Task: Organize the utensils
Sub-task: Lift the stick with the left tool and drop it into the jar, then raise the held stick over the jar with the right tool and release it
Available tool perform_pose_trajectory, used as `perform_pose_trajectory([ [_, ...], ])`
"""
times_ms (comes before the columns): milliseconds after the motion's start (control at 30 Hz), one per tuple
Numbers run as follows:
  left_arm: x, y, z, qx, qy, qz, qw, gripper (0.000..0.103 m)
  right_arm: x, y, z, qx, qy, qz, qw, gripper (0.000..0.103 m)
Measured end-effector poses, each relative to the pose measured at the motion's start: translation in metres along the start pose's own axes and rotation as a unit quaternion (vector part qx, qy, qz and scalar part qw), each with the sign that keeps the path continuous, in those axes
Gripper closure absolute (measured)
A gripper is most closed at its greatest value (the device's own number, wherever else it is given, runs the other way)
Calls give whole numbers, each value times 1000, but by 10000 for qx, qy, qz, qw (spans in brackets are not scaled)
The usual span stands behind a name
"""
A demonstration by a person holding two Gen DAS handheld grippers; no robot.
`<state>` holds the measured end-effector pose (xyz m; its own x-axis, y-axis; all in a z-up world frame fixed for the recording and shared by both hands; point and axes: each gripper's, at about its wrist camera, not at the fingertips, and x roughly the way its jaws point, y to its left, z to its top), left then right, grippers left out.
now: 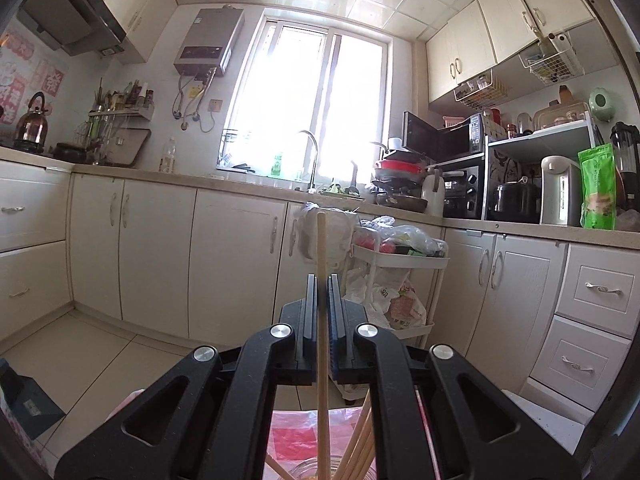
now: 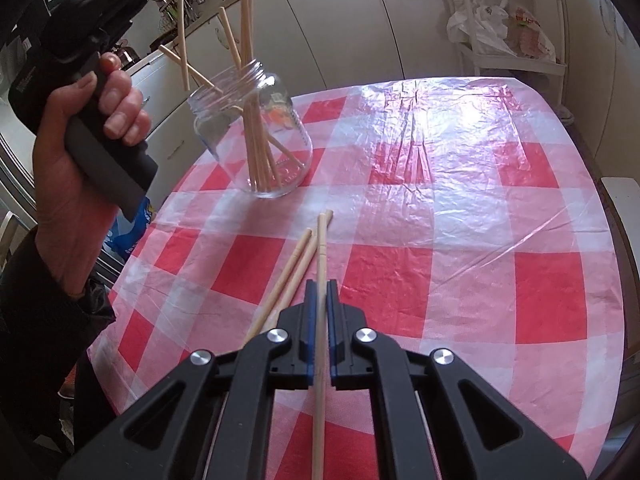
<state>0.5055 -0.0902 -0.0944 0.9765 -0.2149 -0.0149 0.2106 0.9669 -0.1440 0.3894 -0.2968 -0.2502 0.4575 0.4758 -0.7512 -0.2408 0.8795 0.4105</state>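
Observation:
My left gripper (image 1: 322, 280) is shut on a wooden chopstick (image 1: 321, 248) held upright, its lower end above the mouth of a glass jar (image 1: 308, 472). In the right wrist view that jar (image 2: 256, 136) stands on the checked table and holds several chopsticks (image 2: 256, 152); the left-held chopstick (image 2: 182, 32) hangs by its rim. My right gripper (image 2: 321, 285) is shut on another chopstick (image 2: 321, 240), low over the table. Three more loose chopsticks (image 2: 294, 264) lie on the cloth just left of it.
The table (image 2: 460, 208) has a red and white checked plastic cover. A white trolley (image 2: 516, 60) with bags stands beyond its far edge, in front of cream cabinets (image 1: 160, 248). A counter with sink and appliances (image 1: 460, 184) runs along the far wall.

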Motion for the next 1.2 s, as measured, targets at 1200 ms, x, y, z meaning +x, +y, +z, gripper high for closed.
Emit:
perform_pose_trajectory([
  [1200, -76, 31, -67, 399, 1103, 75, 9931, 72, -74, 26, 65, 169, -2397, 279, 9703, 100],
])
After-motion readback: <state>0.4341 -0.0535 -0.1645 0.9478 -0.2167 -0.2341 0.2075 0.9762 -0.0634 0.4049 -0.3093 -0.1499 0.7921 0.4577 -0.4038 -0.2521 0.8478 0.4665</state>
